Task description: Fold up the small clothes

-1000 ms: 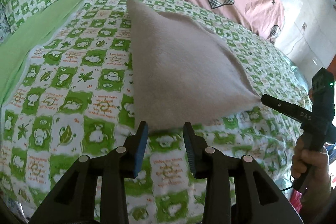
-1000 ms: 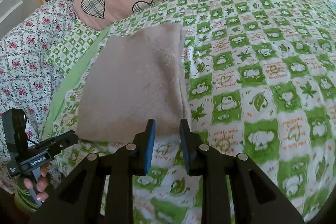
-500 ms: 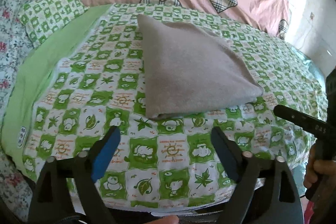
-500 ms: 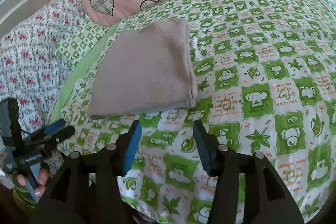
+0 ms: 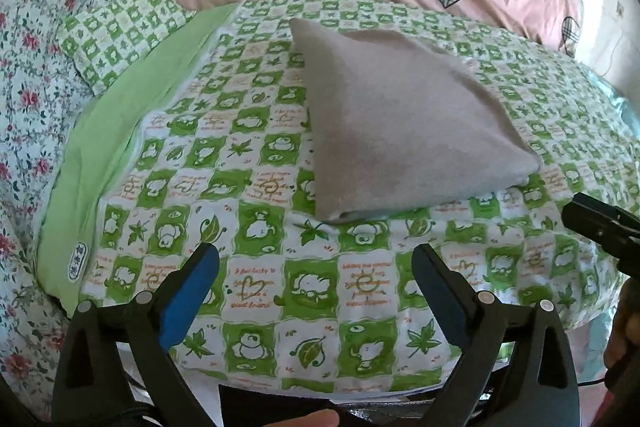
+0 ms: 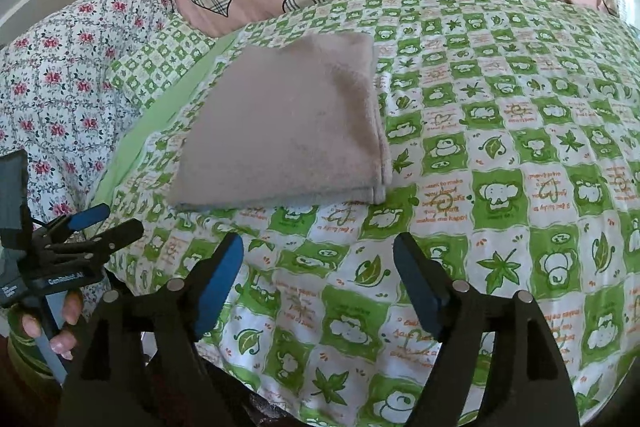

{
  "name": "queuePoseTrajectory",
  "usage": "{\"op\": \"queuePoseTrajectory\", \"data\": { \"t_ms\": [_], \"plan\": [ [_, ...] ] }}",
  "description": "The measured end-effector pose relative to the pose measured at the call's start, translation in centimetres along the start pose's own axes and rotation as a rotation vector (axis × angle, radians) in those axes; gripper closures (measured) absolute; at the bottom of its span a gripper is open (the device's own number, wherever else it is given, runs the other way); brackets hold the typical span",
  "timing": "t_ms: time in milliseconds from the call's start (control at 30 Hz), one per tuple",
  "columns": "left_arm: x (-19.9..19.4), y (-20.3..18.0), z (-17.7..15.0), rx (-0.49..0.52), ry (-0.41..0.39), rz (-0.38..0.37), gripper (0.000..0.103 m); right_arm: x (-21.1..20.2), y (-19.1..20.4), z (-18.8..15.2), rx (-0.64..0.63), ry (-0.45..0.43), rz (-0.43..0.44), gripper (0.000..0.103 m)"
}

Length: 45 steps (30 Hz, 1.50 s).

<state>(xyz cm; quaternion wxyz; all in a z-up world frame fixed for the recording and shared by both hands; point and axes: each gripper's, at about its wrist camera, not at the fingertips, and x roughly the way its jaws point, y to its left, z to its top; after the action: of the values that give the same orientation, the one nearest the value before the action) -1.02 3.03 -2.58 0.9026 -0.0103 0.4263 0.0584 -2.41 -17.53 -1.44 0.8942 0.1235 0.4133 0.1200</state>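
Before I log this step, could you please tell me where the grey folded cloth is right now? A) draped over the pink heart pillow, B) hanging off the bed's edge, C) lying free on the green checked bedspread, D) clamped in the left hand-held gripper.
C: the grey folded cloth lies flat on the green checked bedspread, ahead of both hand-held grippers, with nothing between their fingers.

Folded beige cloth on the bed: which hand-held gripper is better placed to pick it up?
Slight edge: left hand-held gripper. The cloth's near corner sits almost centred ahead of its opening, empty jaws; it lies off-left of the right one.
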Motion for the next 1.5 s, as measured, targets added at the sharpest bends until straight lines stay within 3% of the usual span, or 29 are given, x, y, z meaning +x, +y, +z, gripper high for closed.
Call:
{"op": "queuePoseTrajectory", "data": {
  "t_ms": [500, 833, 1267, 1500],
  "plan": [
    [1.0, 0.1, 0.0, -0.015, 0.032, 0.026, 0.006, 0.1, 0.0, -0.3, 0.000, 0.045, -0.024, 0.018],
    [0.9, -0.3, 0.5, 0.009, 0.045, 0.018, 0.006, 0.9, -0.2, 0.1, 0.028, 0.049, 0.016, 0.018],
    [2.0, -0.9, 3.6, 0.019, -0.003, -0.052, 0.006, 3.2, 0.5, 3.9, -0.037, 0.059, 0.023, 0.017],
    [3.8, -1.1, 7.2, 0.072, 0.083, 0.003, 0.006, 5.2, 0.4, 7.7, -0.052, 0.116, 0.003, 0.017]
  ]
}}
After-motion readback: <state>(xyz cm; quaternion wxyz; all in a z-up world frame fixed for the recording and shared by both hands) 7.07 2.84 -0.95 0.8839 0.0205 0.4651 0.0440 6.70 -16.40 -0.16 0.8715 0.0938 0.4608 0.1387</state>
